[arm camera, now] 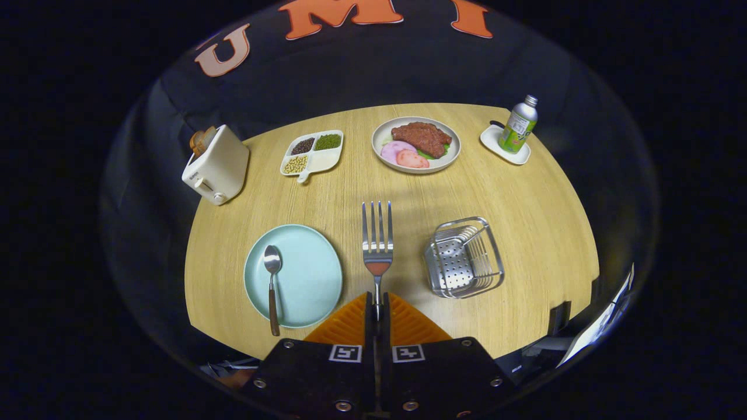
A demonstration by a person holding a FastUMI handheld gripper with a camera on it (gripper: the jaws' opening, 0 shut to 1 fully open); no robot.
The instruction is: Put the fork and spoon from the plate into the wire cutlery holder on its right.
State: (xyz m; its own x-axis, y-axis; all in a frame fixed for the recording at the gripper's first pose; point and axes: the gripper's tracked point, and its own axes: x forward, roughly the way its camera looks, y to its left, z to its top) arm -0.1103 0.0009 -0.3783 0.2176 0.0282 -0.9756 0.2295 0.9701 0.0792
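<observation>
Between closed jaws, fork (377, 242), tines ahead

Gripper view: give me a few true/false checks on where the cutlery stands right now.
1. The gripper is shut on the fork. True.
2. The spoon already sits in the wire cutlery holder. False: it lies on the blue plate.
3. The fork's tines point away from the gripper. True.
4. The holder stands left of the blue plate. False: it stands to its right.
5. The holder contains cutlery. False: none is visible inside.
</observation>
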